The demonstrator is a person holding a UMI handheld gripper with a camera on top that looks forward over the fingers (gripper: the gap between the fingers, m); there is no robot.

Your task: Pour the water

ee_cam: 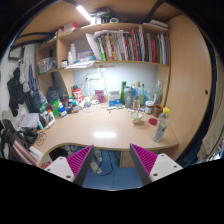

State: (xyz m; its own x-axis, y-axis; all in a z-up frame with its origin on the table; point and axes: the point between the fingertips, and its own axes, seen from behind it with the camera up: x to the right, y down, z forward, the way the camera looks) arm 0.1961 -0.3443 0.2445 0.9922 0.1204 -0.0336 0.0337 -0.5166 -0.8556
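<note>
My gripper (pixel 112 160) stands open, its two magenta pads (pixel 80 159) wide apart with nothing between them but the blue floor. It hovers well back from a light wooden desk (pixel 95 127). On the desk's right side stands a clear bottle with a yellow cap (pixel 161 125), with a small cup-like thing (pixel 152 121) beside it. Several more bottles (pixel 134 95) stand at the back of the desk. All of these lie far beyond the fingers.
A bookshelf full of books (pixel 120 45) hangs above the desk. Clutter and bags (pixel 30 100) crowd the left side. A wooden cabinet side (pixel 185 80) rises at right. Cables (pixel 97 165) lie on the blue floor under the desk.
</note>
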